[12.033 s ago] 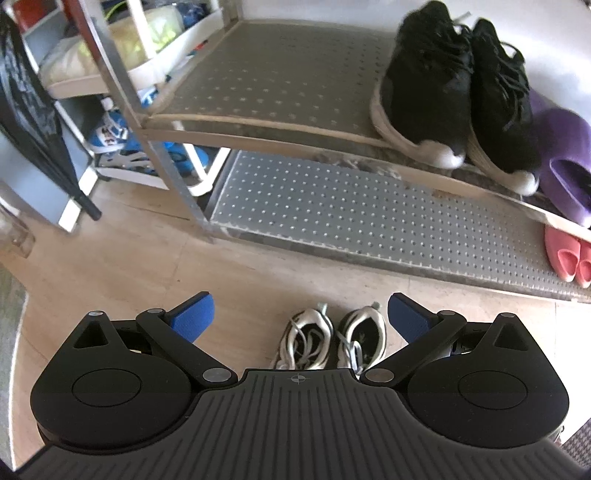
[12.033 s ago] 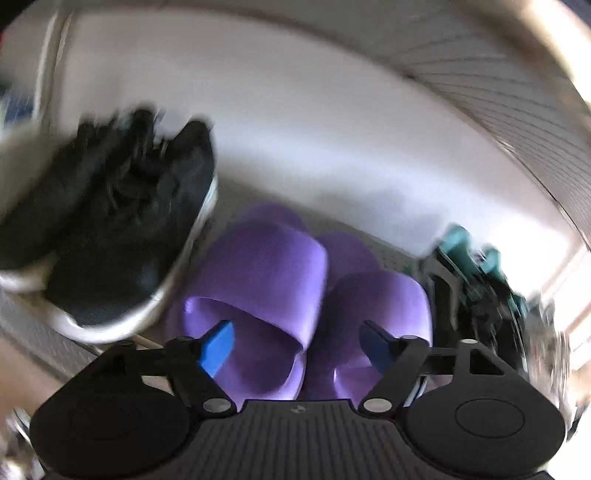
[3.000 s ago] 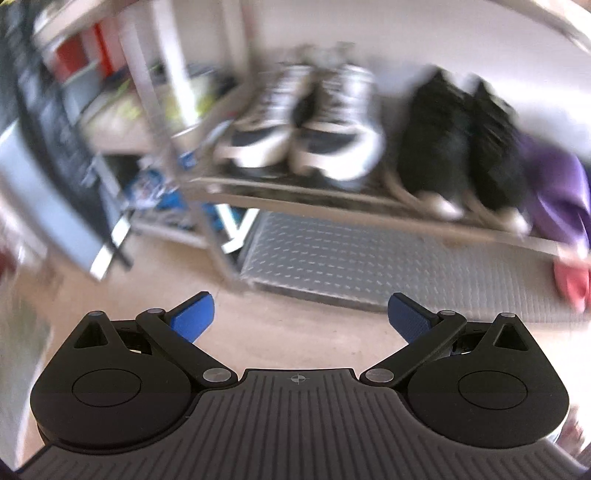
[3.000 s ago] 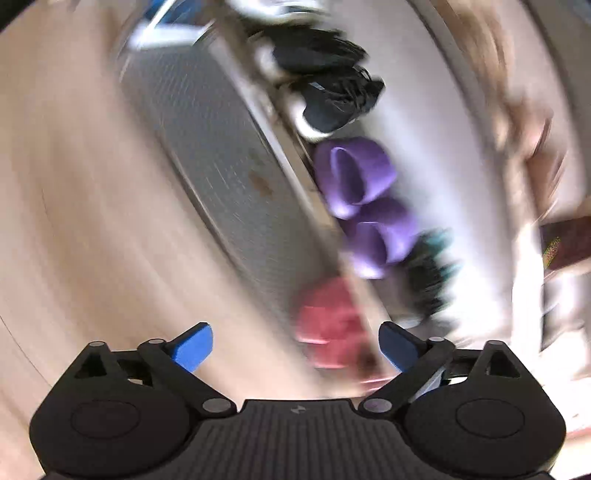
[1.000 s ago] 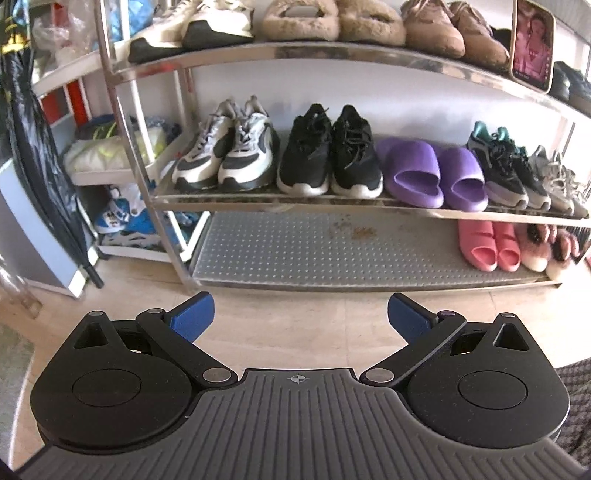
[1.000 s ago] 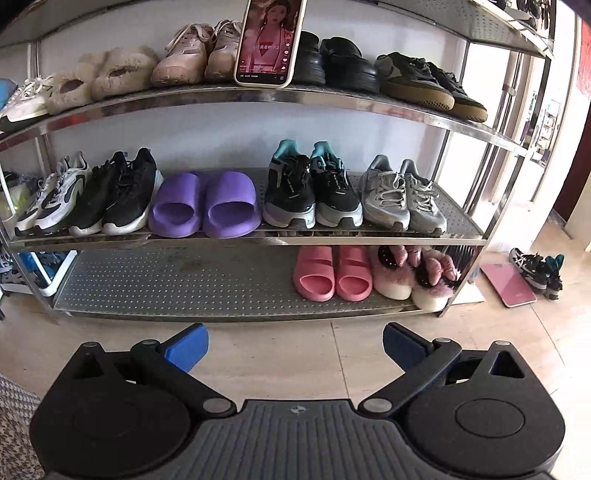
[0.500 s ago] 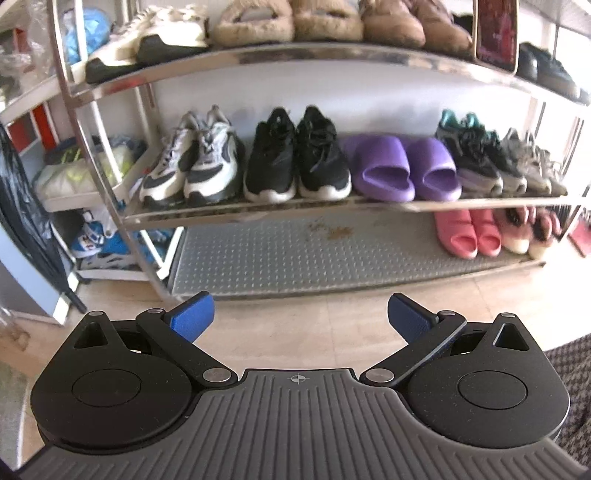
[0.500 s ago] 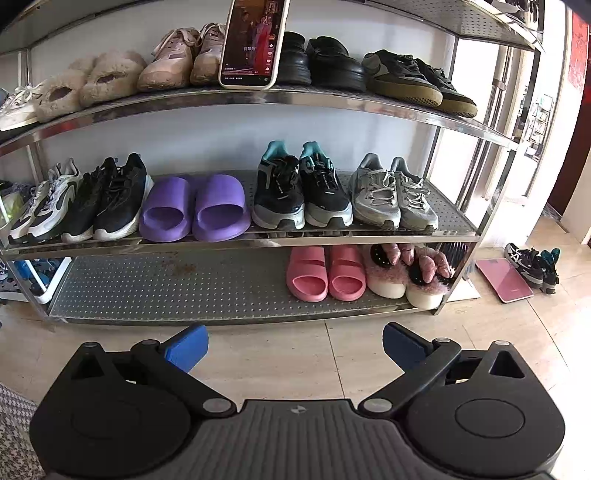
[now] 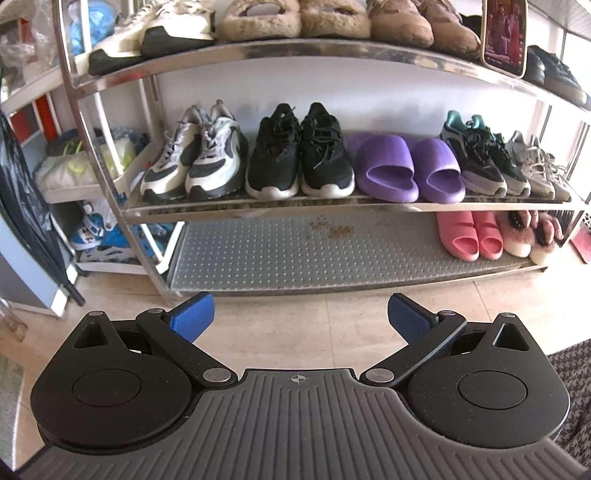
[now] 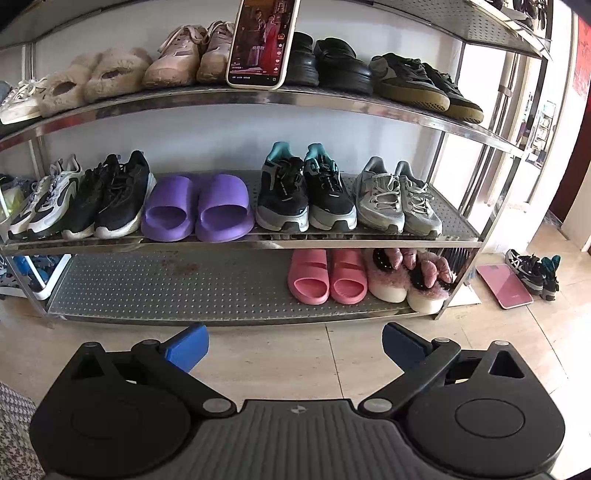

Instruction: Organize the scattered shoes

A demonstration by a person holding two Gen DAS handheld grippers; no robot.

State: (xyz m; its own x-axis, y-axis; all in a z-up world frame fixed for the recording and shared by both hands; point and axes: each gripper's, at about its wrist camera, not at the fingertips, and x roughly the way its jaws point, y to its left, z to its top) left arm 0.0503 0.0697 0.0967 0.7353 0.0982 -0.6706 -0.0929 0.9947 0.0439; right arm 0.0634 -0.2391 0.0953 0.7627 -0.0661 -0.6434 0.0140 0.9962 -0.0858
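Through both wrist cameras we look from low over the floor, set back, straight at the shoe rack (image 9: 258, 51). Our left view faces its left half, our right view its right half; both share the purple slippers (image 9: 406, 166) (image 10: 199, 206).

A polished metal shoe rack (image 10: 258, 101) with dimpled, matt grey shelf plates (image 9: 295, 251) stands on smooth, pale stone-look floor tiles (image 10: 280, 350). Purple slides (image 9: 406, 170) and pink slides (image 10: 327, 277) look like smooth matt foam; tan slippers (image 9: 295, 18) are fluffy. A glossy phone (image 10: 264, 42) leans above. Both claws (image 9: 301, 317) (image 10: 295, 343) are matt black plastic with textured blue pads (image 9: 192, 317).
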